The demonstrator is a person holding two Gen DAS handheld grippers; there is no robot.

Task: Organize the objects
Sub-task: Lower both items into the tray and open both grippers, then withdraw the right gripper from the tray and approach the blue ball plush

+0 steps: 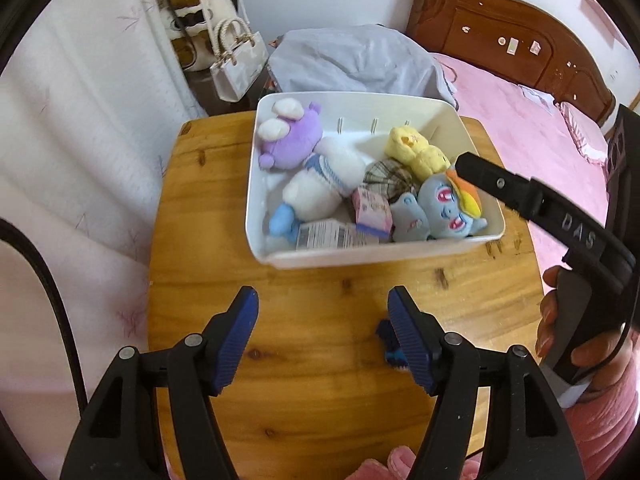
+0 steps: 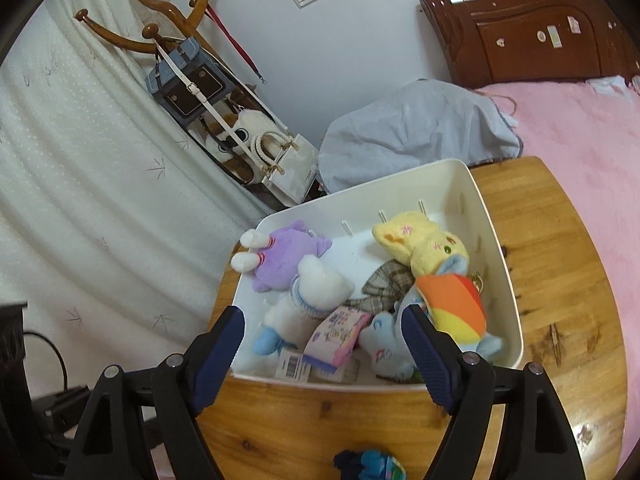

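Note:
A white bin (image 1: 376,254) (image 2: 508,280) stands on the wooden table (image 1: 208,208) (image 2: 560,272). It holds a purple plush (image 1: 292,140) (image 2: 284,256), a white plush (image 1: 320,184) (image 2: 316,292), a yellow plush (image 1: 416,150) (image 2: 424,244), a blue rainbow-maned pony plush (image 1: 448,204) (image 2: 456,312) and a small pink box (image 1: 372,212) (image 2: 340,336). A small dark blue toy (image 1: 386,340) (image 2: 368,464) lies on the table in front of the bin. My left gripper (image 1: 324,320) is open above the table, near that toy. My right gripper (image 2: 320,340) is open and empty over the bin's front edge; it also shows in the left wrist view (image 1: 464,164).
A bed with a pink cover (image 1: 532,148) (image 2: 580,128) and a brown headboard (image 1: 512,40) lies to the right. A grey cloth-covered object (image 1: 352,60) (image 2: 412,132) sits behind the table. A white curtain (image 1: 80,120) hangs on the left, with a coat rack and bags (image 2: 200,80) beside it.

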